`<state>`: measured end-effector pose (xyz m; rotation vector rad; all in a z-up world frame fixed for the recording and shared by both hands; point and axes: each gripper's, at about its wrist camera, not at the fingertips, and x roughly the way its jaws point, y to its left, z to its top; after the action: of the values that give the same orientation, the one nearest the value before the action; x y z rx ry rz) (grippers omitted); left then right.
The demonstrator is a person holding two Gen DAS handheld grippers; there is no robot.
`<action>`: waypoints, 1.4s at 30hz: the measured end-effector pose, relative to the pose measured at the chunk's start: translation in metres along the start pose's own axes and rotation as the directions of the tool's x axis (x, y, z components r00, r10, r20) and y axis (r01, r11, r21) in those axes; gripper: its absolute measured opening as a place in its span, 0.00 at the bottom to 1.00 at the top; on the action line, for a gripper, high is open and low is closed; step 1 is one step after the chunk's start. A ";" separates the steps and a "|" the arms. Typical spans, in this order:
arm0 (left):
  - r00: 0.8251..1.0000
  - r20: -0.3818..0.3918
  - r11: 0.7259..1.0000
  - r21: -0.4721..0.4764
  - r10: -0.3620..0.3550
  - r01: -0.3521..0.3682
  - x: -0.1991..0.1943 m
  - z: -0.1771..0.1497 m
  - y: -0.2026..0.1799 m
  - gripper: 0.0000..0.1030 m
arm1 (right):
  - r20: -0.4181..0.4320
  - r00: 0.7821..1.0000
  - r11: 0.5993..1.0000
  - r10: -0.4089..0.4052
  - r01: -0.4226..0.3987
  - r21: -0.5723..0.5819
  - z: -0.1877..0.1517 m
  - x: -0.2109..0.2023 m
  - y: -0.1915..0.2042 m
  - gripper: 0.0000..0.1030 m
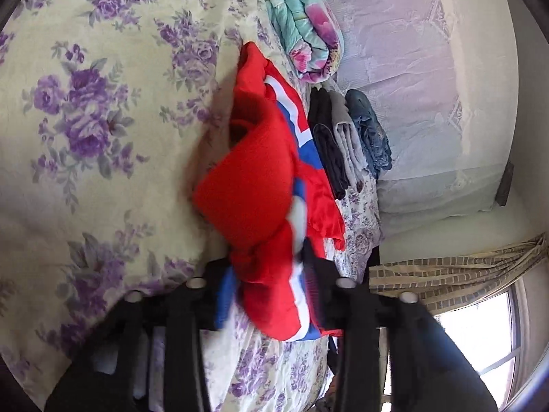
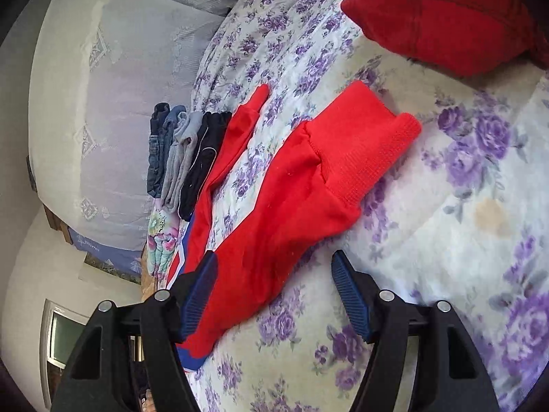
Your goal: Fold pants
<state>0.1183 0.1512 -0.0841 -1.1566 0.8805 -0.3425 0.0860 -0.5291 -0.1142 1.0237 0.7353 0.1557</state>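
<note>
**Soft red pants, half lifted off the bed**

My left tool (image 1: 271,267) is pinched tight on a bunched fold of the pants (image 1: 260,185), which hang from it and trail down onto the bed (image 1: 85,110). My right tool (image 2: 274,295) stands spread, with a red leg lying between its pads but not pressed. The ribbed cuff (image 2: 374,151) rests flat on the sheet ahead of it.

I judge the cloth light, limp and a little slick: it will sag and slide wherever I don't hold it. The cuff looks thicker and firmer, so that, or a seam edge, is the best place to grip. A stack of folded clothes (image 2: 185,158) lies close beside.
</note>
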 end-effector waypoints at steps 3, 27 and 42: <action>1.000 -0.003 1.000 0.004 -0.024 0.024 -0.006 0.002 0.002 0.11 | 0.023 1.000 1.000 0.010 -0.011 0.009 0.007 0.008 -0.001 0.55; 0.999 0.003 0.999 0.002 0.049 -0.049 -0.043 0.022 0.003 0.07 | 0.019 0.997 0.993 0.074 -0.075 0.092 0.012 0.012 -0.014 0.09; 0.991 0.003 0.986 0.101 0.134 -0.133 -0.088 -0.020 0.021 0.04 | -0.003 1.000 1.000 0.029 -0.029 0.008 -0.016 -0.064 -0.046 0.10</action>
<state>0.0438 0.2038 -0.0685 -0.9985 0.9285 -0.2764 0.0177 -0.5706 -0.1261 1.0426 0.7249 0.1798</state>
